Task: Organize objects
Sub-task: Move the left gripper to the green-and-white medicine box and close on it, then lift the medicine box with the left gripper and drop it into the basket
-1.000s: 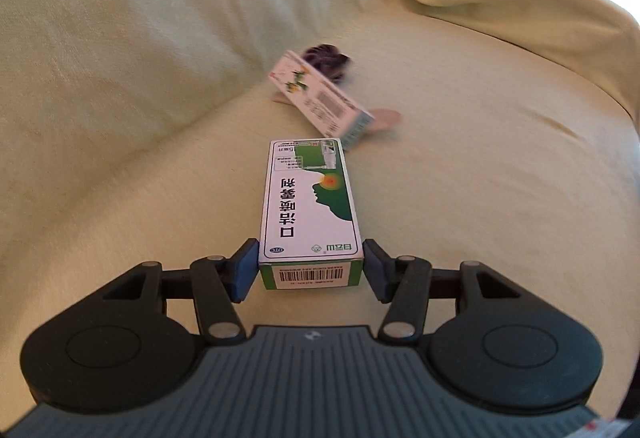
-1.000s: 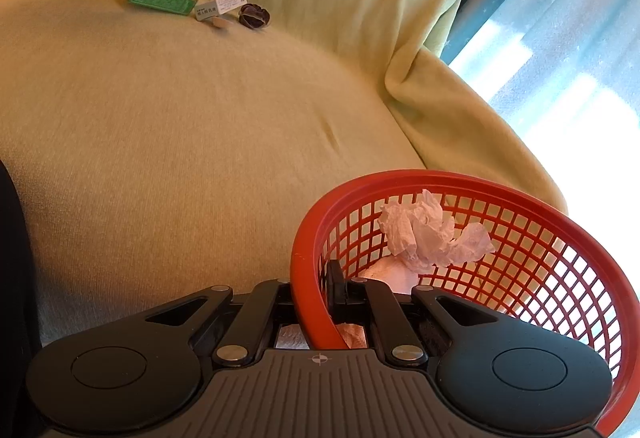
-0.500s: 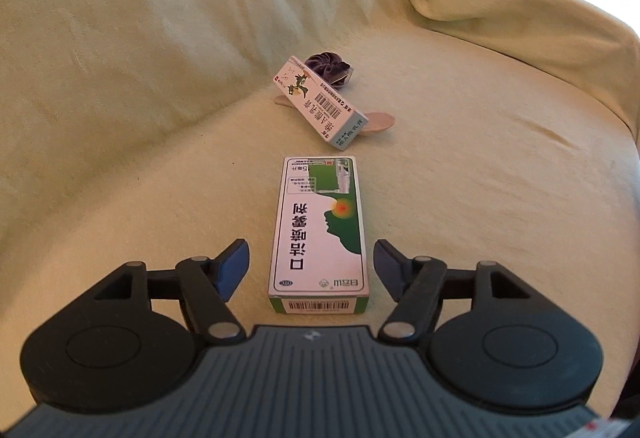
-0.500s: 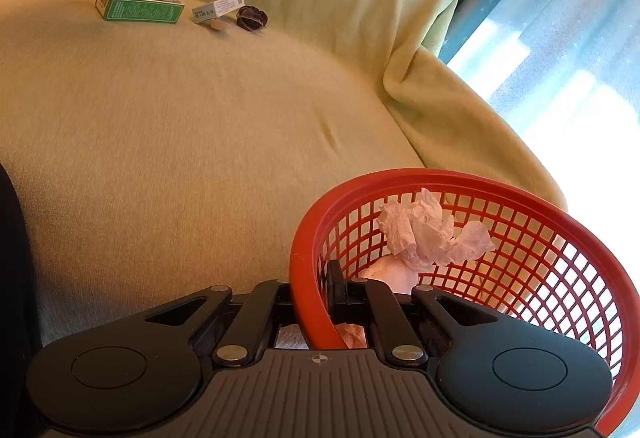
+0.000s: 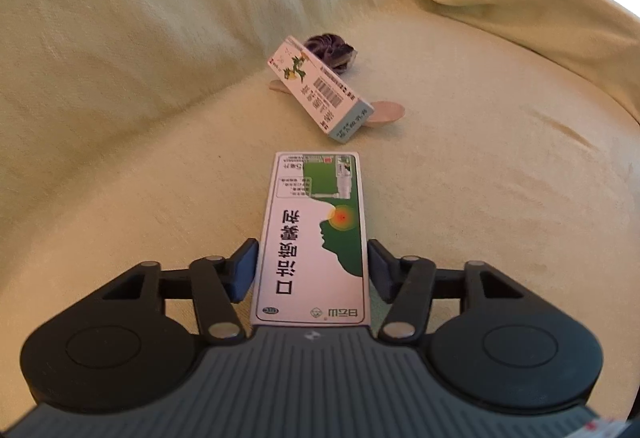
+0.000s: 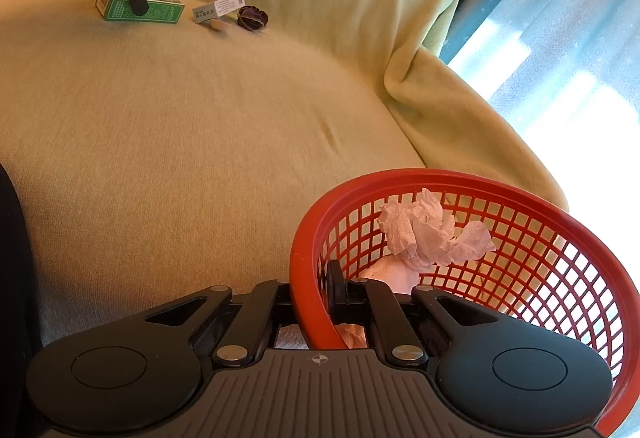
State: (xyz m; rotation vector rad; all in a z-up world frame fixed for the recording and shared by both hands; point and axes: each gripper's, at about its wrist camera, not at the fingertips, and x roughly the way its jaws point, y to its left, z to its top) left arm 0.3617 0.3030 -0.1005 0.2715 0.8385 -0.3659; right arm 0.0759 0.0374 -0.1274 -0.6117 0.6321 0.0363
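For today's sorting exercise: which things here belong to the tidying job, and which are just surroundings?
Part of the job:
green box, between the left gripper's jaws
white box
pink spoon
dark scrunchie
red basket, rim clamped by the right gripper
crumpled tissue

Just there:
yellow sofa cover
curtain

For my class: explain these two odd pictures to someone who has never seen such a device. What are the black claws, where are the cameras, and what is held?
A person holds a two-finger gripper in each hand; a camera on each looks along its fingers. In the left view, the left gripper has just been closing around a green and white box lying on a sofa; its pads sit at the box's sides. Beyond lie a smaller white box, a pink spoon and a dark purple thing. In the right view, the right gripper is shut on the rim of a red basket holding crumpled tissue.
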